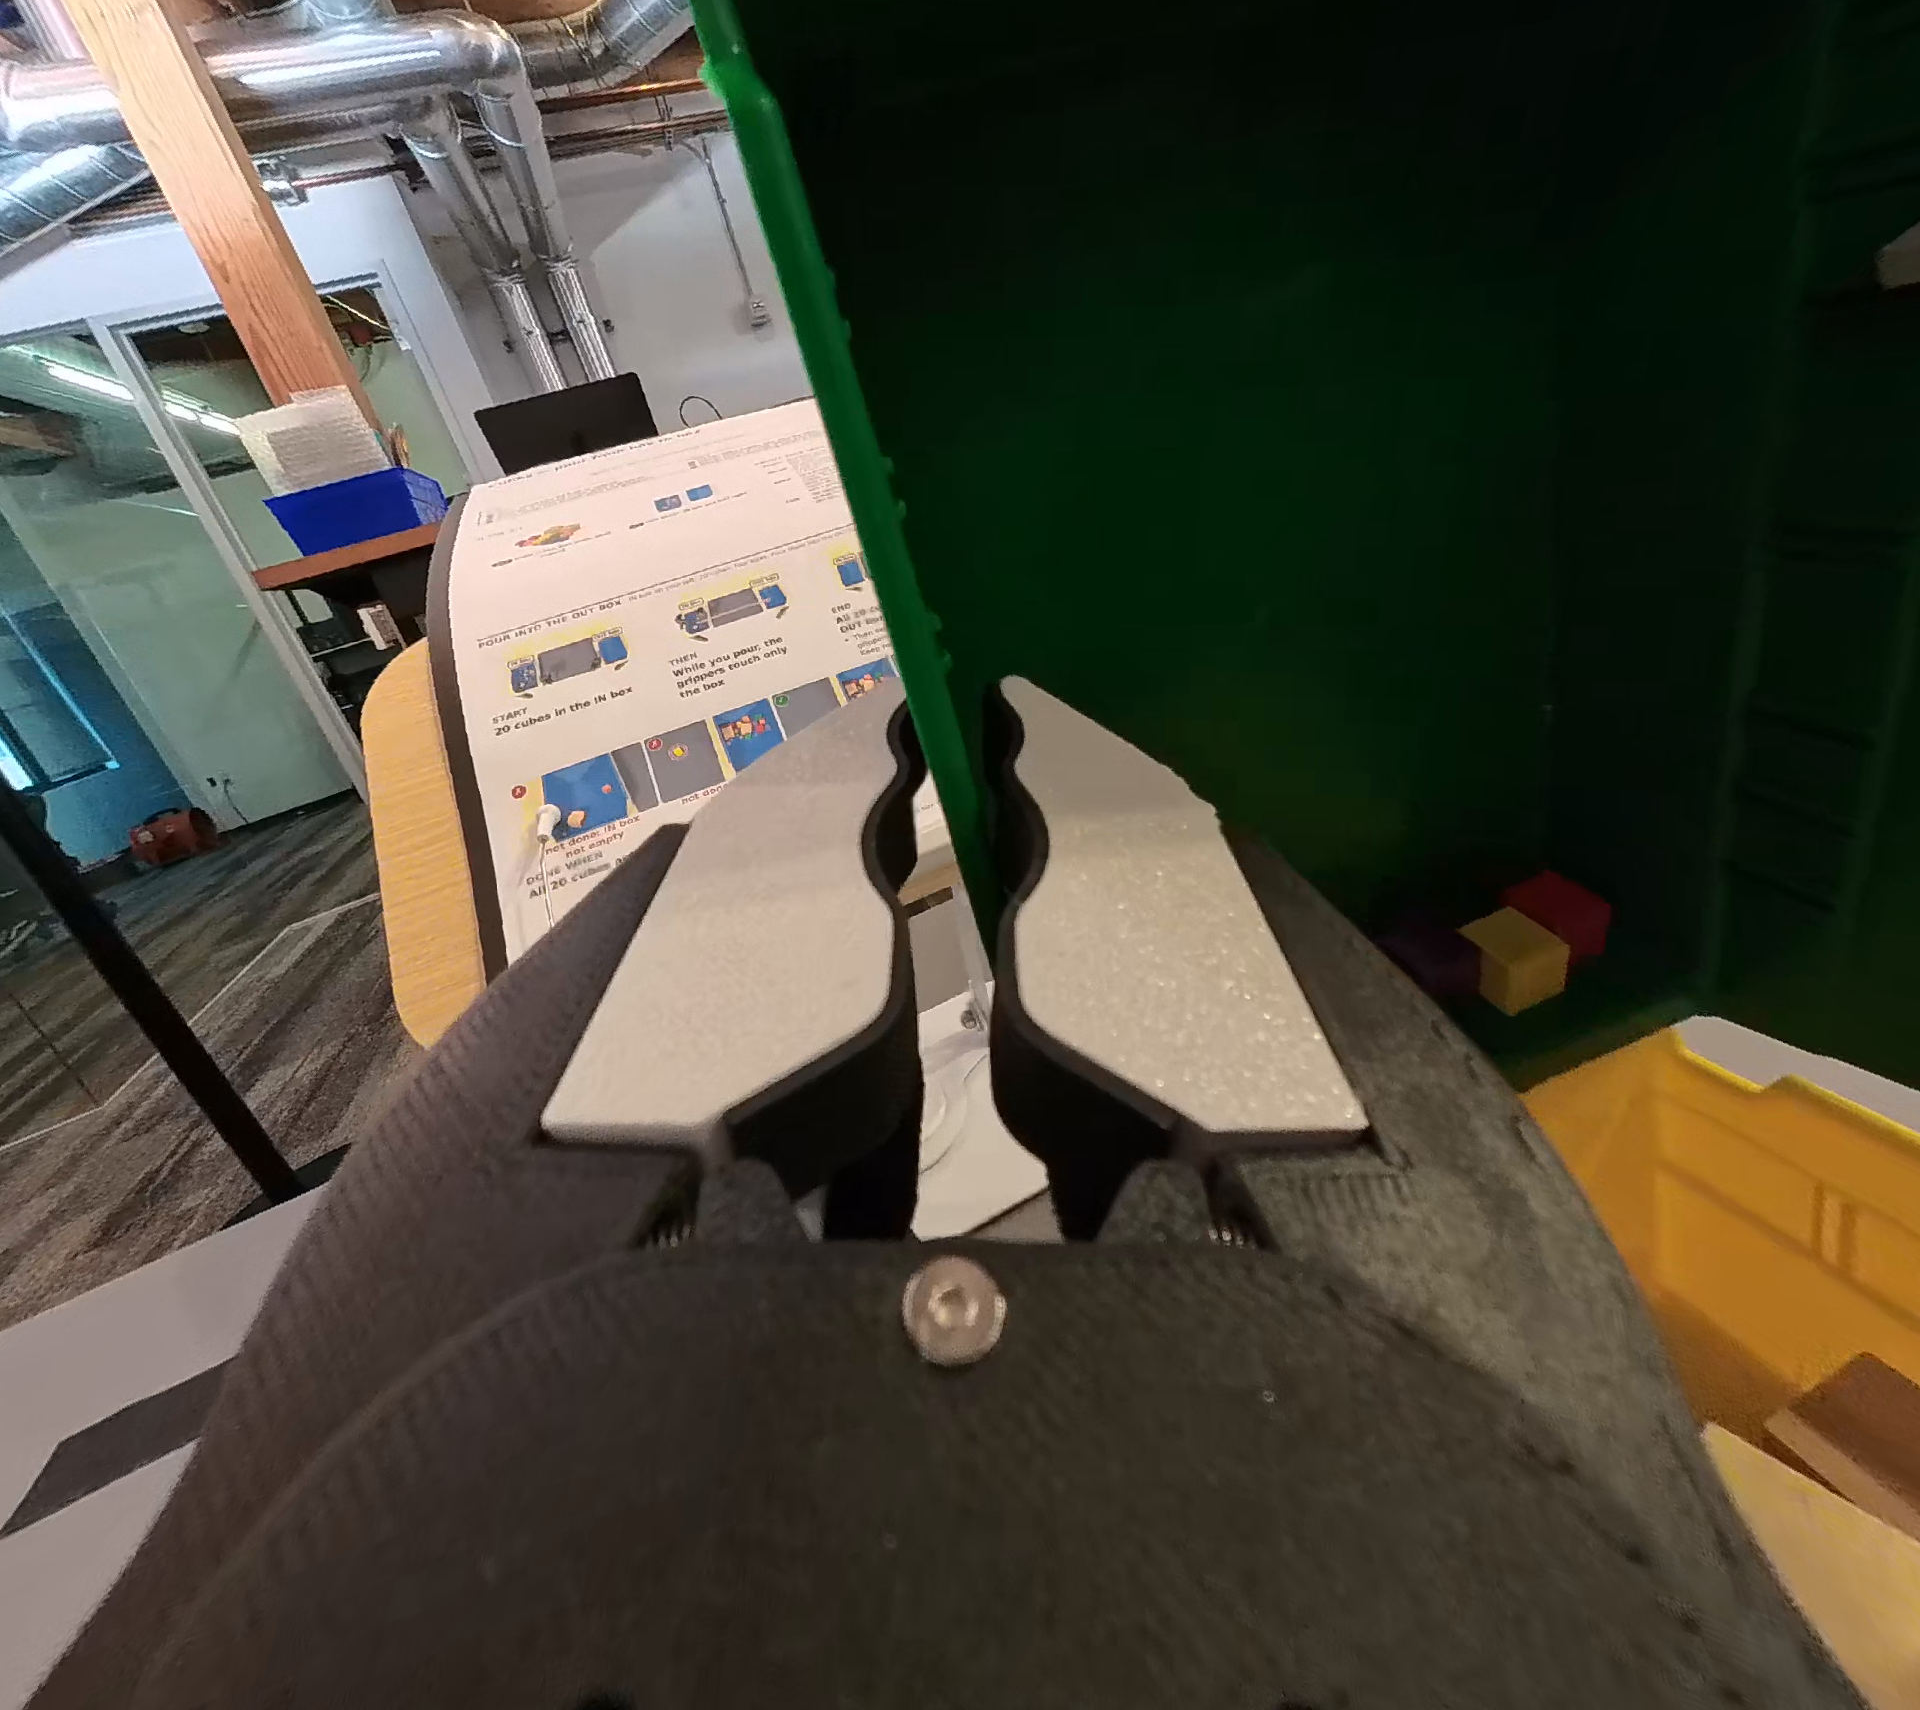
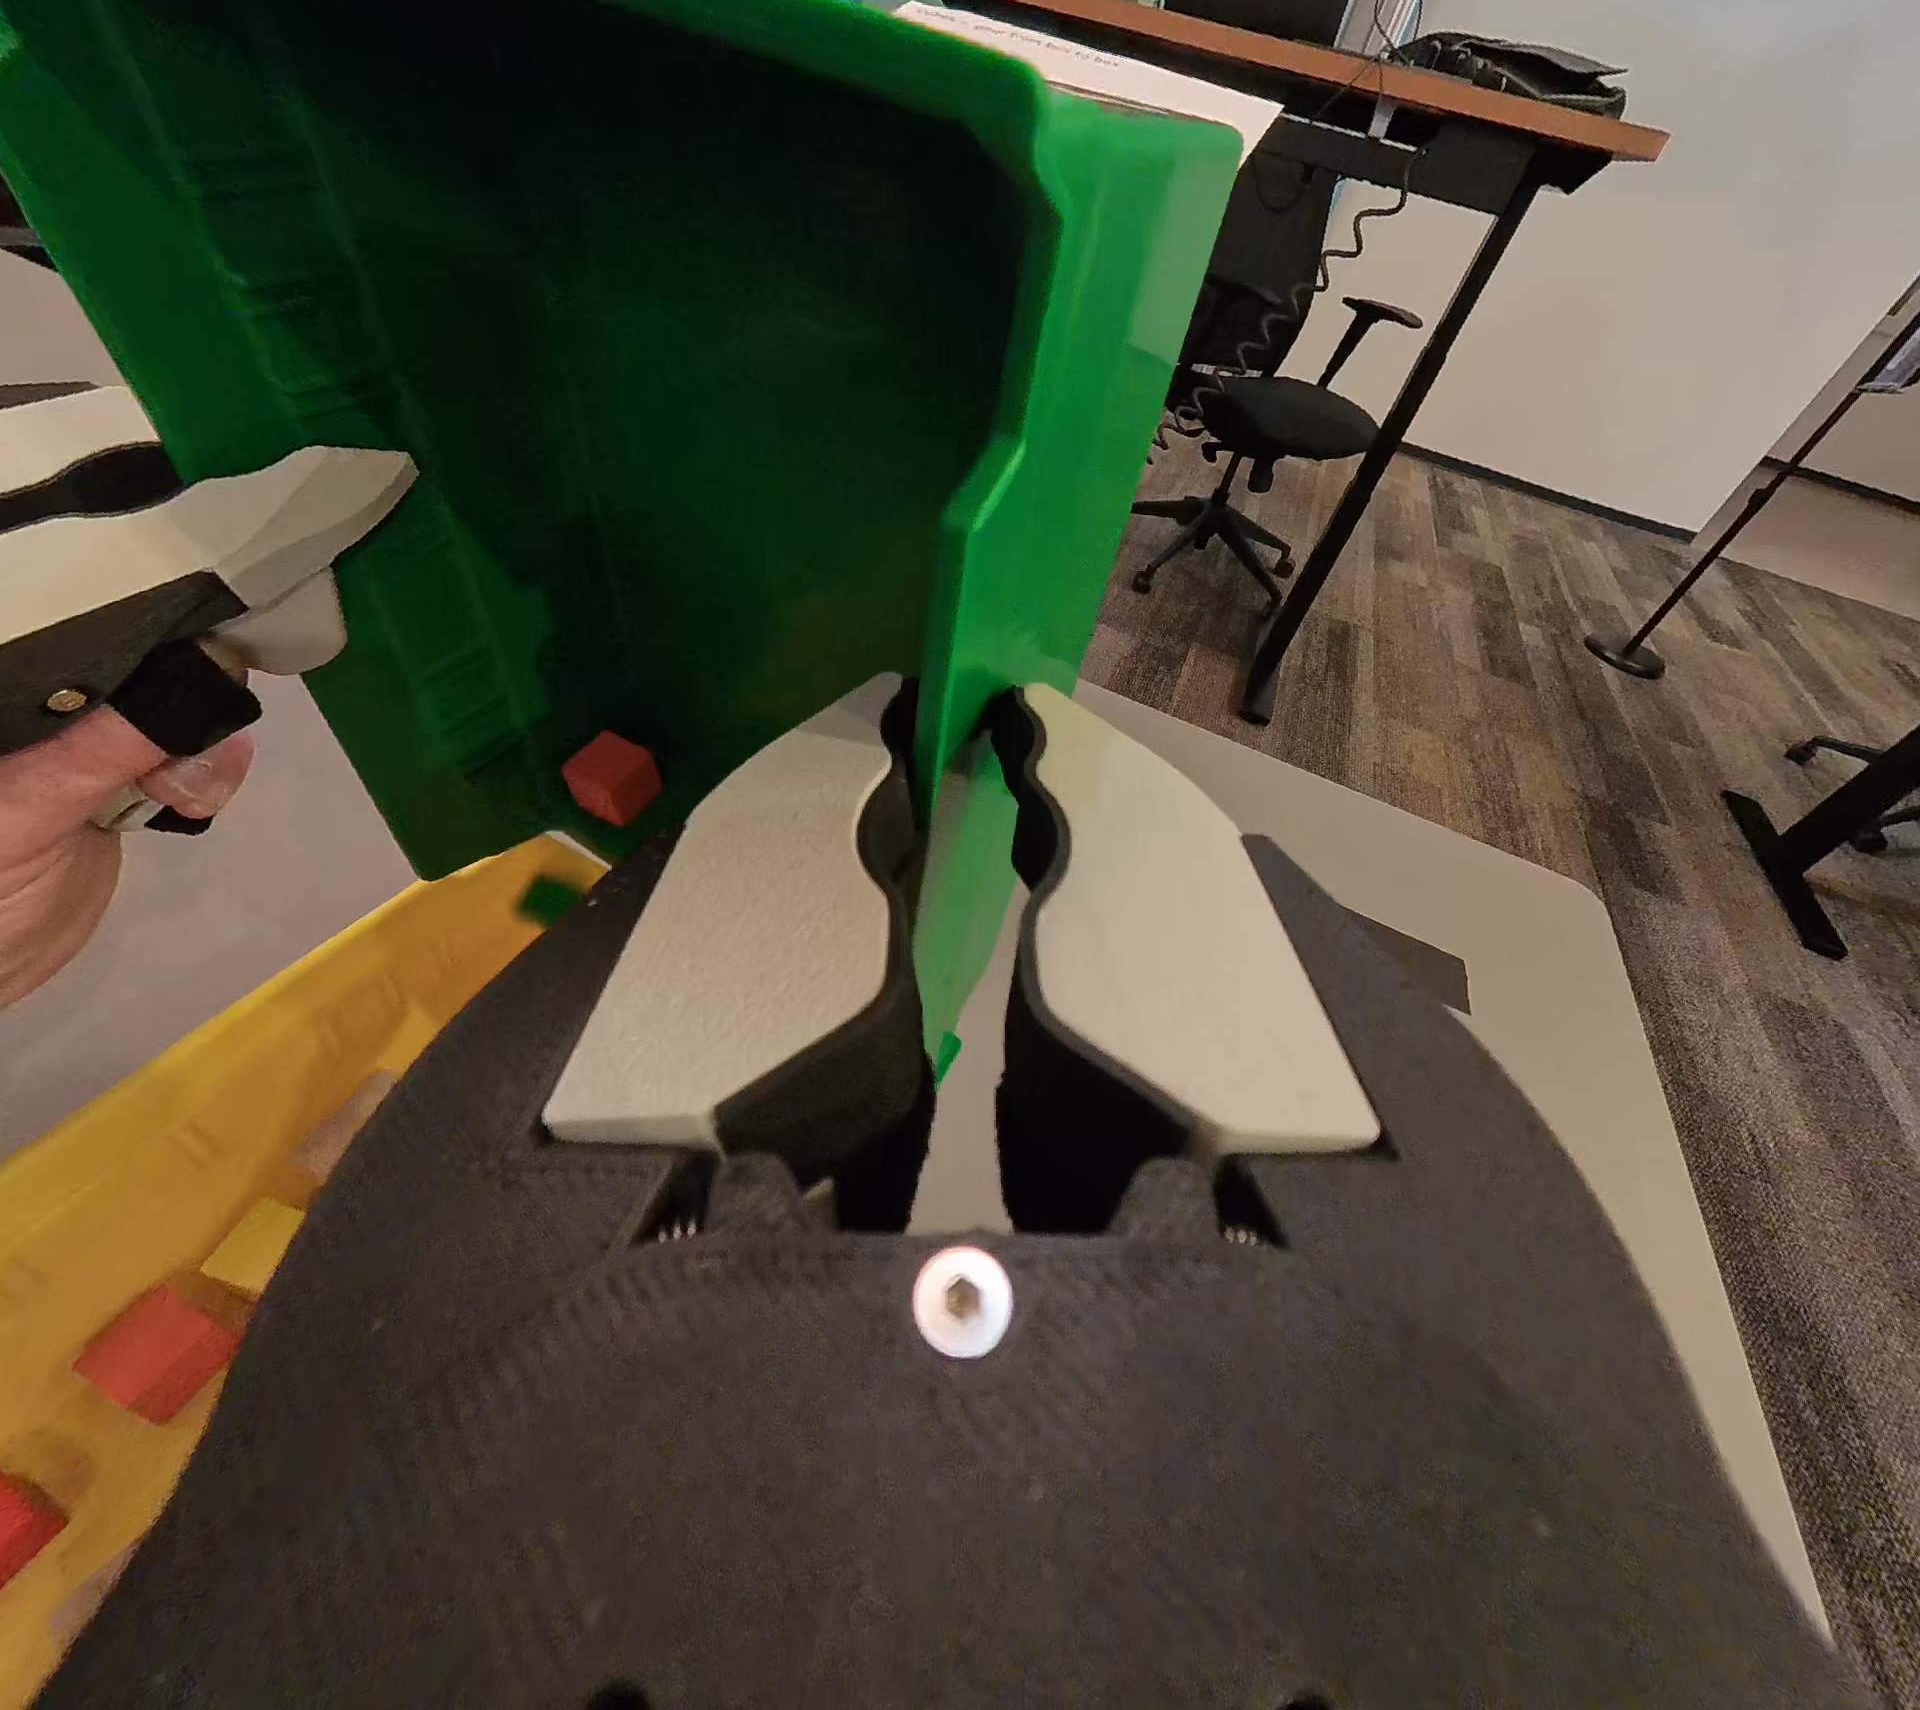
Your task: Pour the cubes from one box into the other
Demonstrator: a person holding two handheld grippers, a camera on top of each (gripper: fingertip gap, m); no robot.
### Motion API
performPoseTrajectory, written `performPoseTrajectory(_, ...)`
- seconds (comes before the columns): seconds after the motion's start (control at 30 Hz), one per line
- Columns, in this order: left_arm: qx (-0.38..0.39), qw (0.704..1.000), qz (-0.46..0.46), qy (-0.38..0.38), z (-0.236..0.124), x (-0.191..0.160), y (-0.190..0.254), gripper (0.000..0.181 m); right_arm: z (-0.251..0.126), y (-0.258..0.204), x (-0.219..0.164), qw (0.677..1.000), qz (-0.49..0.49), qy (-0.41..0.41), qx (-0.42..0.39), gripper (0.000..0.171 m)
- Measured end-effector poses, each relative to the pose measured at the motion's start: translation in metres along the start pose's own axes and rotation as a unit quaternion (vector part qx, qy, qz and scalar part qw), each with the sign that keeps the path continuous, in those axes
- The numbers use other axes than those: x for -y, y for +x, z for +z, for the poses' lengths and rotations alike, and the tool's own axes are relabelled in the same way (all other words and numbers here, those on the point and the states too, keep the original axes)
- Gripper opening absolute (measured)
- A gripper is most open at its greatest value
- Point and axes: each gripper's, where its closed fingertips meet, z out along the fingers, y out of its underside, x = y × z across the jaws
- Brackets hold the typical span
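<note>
A green box (image 1: pixel 1299 372) is tipped steeply over a yellow box (image 1: pixel 1704 1182). My left gripper (image 1: pixel 956 715) is shut on the green box's left wall. My right gripper (image 2: pixel 951 715) is shut on the green box's (image 2: pixel 582 289) right wall. In the left wrist view a yellow cube (image 1: pixel 1519 959), a red cube (image 1: pixel 1564 912) and a purple cube (image 1: pixel 1429 956) lie at the low corner. In the right wrist view a red cube (image 2: pixel 611 775) sits near the low edge and a green cube (image 2: pixel 542 899) is blurred above the yellow box (image 2: pixel 156 1172), which holds several cubes.
The boxes are over a grey table (image 2: pixel 1507 1089). An instruction sheet (image 1: pixel 644 652) stands behind it in the left wrist view. The left gripper (image 2: pixel 249 548) and a hand (image 2: pixel 62 839) show at the left of the right wrist view. A desk (image 2: pixel 1299 71) and office chair (image 2: pixel 1268 434) stand beyond.
</note>
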Motion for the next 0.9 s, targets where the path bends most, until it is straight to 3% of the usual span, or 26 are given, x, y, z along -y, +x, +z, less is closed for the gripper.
performPoseTrajectory(0.4,0.002,1.0,0.008,0.007,-0.004,0.006,-0.002,0.007,-0.006,-0.004,-0.002,1.0,0.002,0.011,0.003,0.009)
performPoseTrajectory(0.9,-0.022,0.999,0.003,0.032,-0.039,0.006,0.014,0.016,-0.026,-0.019,-0.014,1.0,0.006,0.021,0.023,0.009)
